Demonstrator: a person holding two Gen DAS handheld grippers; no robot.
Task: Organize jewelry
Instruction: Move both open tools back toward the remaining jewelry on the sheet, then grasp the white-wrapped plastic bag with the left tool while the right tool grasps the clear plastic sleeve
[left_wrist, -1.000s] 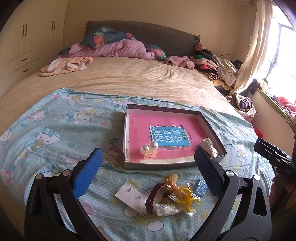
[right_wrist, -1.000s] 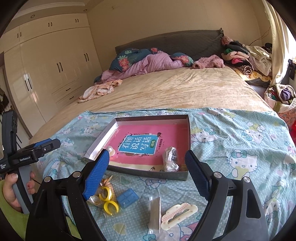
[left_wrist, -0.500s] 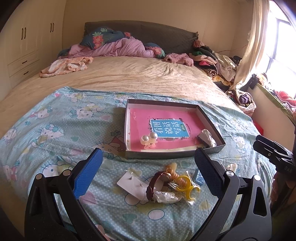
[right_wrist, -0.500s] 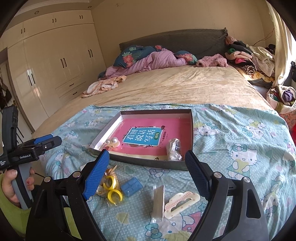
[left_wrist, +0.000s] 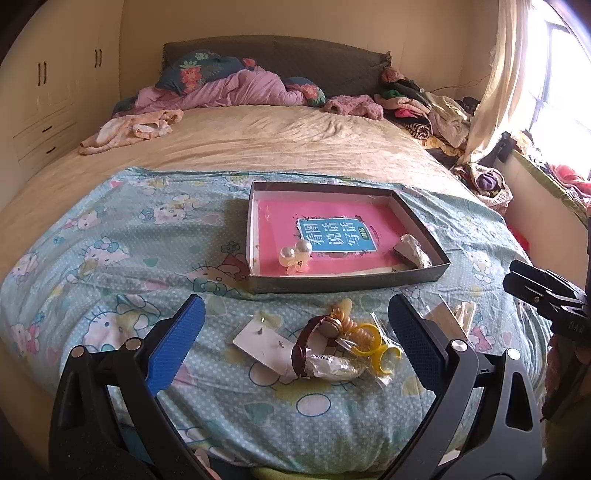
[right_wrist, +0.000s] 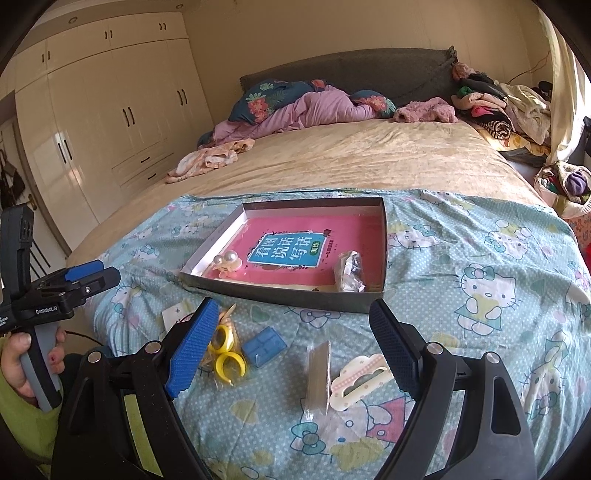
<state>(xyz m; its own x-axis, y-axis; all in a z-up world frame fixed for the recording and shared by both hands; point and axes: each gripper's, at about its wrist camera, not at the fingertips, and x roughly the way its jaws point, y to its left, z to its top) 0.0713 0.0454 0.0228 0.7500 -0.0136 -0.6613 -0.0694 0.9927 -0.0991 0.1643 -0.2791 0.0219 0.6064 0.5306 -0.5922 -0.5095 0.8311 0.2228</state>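
Right wrist: left hand (right_wrist: 22, 363) grips handle; both grippers apparently open.

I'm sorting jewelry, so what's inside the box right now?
The box holds a pink book, pearl earrings and a small wrapped packet. Whatever lies under the book is hidden.

Home bedroom, large bed (left_wrist: 258, 147), built-in wardrobes (right_wrist: 110, 122), heaped clothes (right_wrist: 491, 103), curtained window (left_wrist: 554, 74)
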